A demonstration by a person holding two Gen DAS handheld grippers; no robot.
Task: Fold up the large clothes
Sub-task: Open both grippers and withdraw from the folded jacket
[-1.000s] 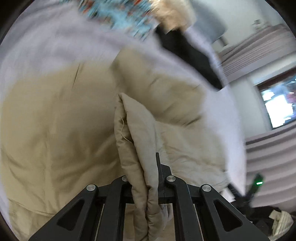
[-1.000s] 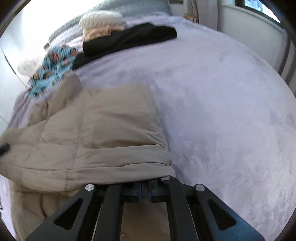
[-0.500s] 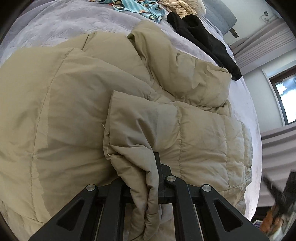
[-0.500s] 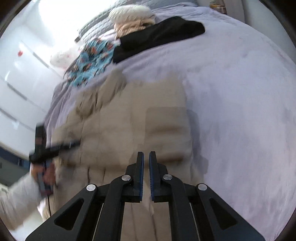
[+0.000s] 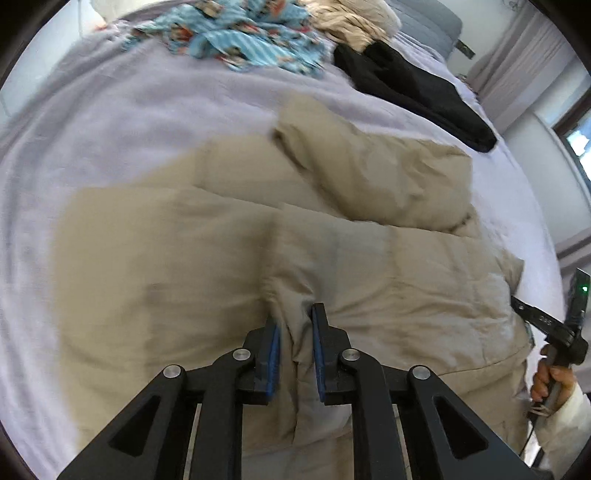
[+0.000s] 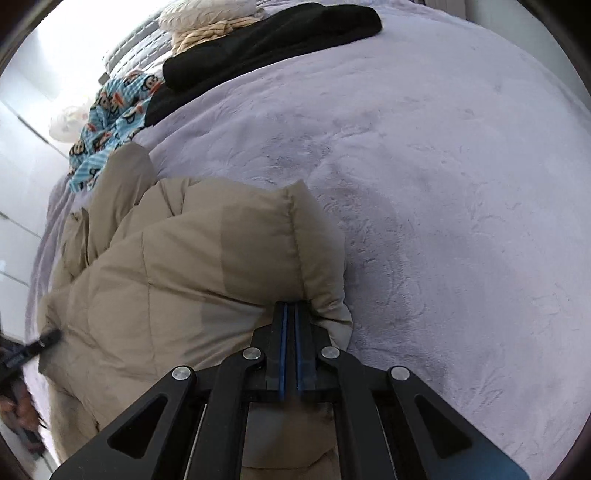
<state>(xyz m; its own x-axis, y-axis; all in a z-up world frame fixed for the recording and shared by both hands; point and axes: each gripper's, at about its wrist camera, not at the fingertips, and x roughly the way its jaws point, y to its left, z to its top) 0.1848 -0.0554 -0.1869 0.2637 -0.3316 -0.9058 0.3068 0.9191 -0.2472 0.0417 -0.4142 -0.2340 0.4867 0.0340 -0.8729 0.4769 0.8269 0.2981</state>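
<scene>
On the bed (image 6: 443, 155), with its soft purple blanket, we see a big puffy tan coat (image 5: 184, 258) lying in a rumpled heap near the closer edge. One part of the tan coat is folded over the rest, and a puffy flap sticks up at the far side.

Our left gripper (image 5: 295, 325) points down at the coat. Its jaws are opening, and a bunched ridge of tan cloth is between them. The blue pads (image 5: 274, 354) stand a little apart from that cloth, so the grip is let go.

Our right gripper (image 6: 290, 314) is pressed tight together, with the two blue pads almost touching. Its tips poke against a fat folded corner of the coat, at the side next to the bare blanket. We see no cloth between the pads.

Farther up the bed lie other clothes: a black garment (image 6: 266, 40), a blue cloth with cartoon monkeys (image 6: 110, 110), and a cream knit thing (image 6: 210, 18) by the headboard.

At the right edge of the left view, a hand (image 5: 550, 380) in a pale sleeve holds the handle of the other gripper
</scene>
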